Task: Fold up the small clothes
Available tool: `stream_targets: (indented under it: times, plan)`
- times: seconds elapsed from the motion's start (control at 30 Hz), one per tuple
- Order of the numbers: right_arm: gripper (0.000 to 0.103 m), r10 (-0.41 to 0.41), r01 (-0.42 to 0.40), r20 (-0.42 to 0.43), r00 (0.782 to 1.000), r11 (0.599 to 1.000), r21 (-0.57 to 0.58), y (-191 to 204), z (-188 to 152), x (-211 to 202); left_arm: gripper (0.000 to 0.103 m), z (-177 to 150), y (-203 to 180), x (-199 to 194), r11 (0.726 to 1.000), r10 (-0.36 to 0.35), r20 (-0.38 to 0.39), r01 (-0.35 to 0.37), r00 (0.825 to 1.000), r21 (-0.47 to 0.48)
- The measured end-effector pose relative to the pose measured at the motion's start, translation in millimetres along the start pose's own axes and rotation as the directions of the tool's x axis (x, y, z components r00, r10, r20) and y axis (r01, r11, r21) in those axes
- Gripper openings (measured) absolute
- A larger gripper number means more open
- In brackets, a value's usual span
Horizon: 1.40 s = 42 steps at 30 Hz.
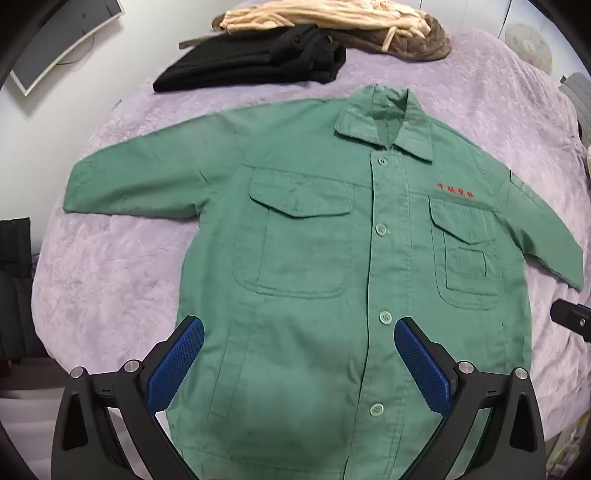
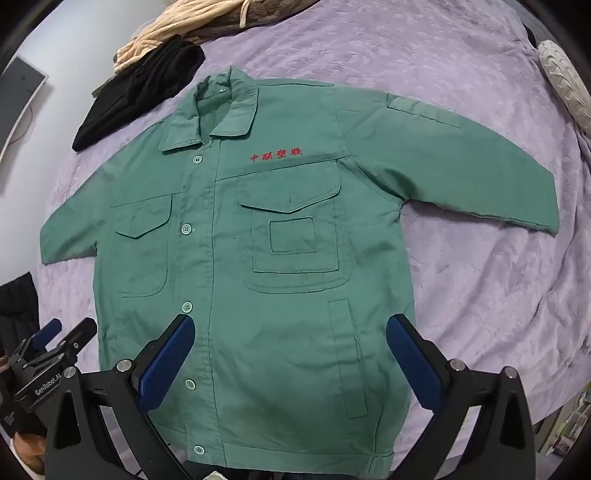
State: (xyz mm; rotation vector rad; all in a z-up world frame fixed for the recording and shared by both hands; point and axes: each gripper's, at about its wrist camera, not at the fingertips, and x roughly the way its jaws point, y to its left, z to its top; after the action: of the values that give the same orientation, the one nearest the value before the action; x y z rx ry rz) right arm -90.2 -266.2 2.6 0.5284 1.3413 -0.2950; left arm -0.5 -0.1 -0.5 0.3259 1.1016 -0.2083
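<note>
— Where's the shirt (image 1: 314, 236) lying?

— It's lying flat on the purple blanket (image 1: 110, 266), buttoned, front up, sleeves out to both sides, ready for a first fold, I'd say.

— And the tools?

— Both are hanging over the hem, pointing steeply down. The left gripper (image 1: 299, 362) is standing spread wide, pinching nothing; the right gripper (image 2: 290, 360) is doing the same.

— Why so wide?

— Probably to take a good bite of cloth. The black clothes (image 1: 255, 62) and the beige pile (image 1: 325, 18) are sitting beyond the collar, well apart.
</note>
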Motion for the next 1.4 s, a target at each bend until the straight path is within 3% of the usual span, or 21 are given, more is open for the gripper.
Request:
stream_targets:
  times: [0.13, 0.2, 0.3, 0.43, 0.77, 1.4]
  plan:
    - [0.103, 0.021, -0.022, 0.011, 1.0, 0.999, 0.026, 3.4, -5.0, -3.3, 0.103, -14.8, -14.2, -11.4, 0.999, -0.05, -0.008, 0.05, 0.999, 0.013]
    - [0.103, 0.031, -0.032, 0.016, 0.999, 0.998, 0.052, 4.5, -7.6, -4.2, 0.103, -4.5, 4.5, -1.8, 0.988, -0.15, -0.103, 0.152, 0.983, 0.005]
    - [0.103, 0.053, -0.053, 0.002, 0.999, 0.996, 0.067, 8.0, -10.9, -4.0, 0.103, 11.1, -1.7, 2.8, 0.986, -0.148, -0.138, 0.156, 0.979, 0.05]
    - [0.103, 0.03, -0.029, -0.013, 0.999, 0.998, 0.053, 14.6, -13.0, -3.3, 0.103, 26.6, 2.9, 4.7, 0.981, -0.183, -0.164, 0.191, 0.969, 0.039]
    - [0.103, -0.045, 0.044, 0.002, 0.999, 0.998, 0.053, 6.6, -3.8, -5.6, 0.103, 23.6, -3.5, -3.5, 0.982, -0.174, -0.151, 0.184, 0.973, 0.051]
    - [0.103, -0.048, 0.048, 0.0, 0.999, 0.998, 0.049, 9.9, -2.9, -3.1, 0.103, 20.2, -7.8, 0.8, 0.985, -0.152, -0.169, 0.164, 0.974, 0.058]
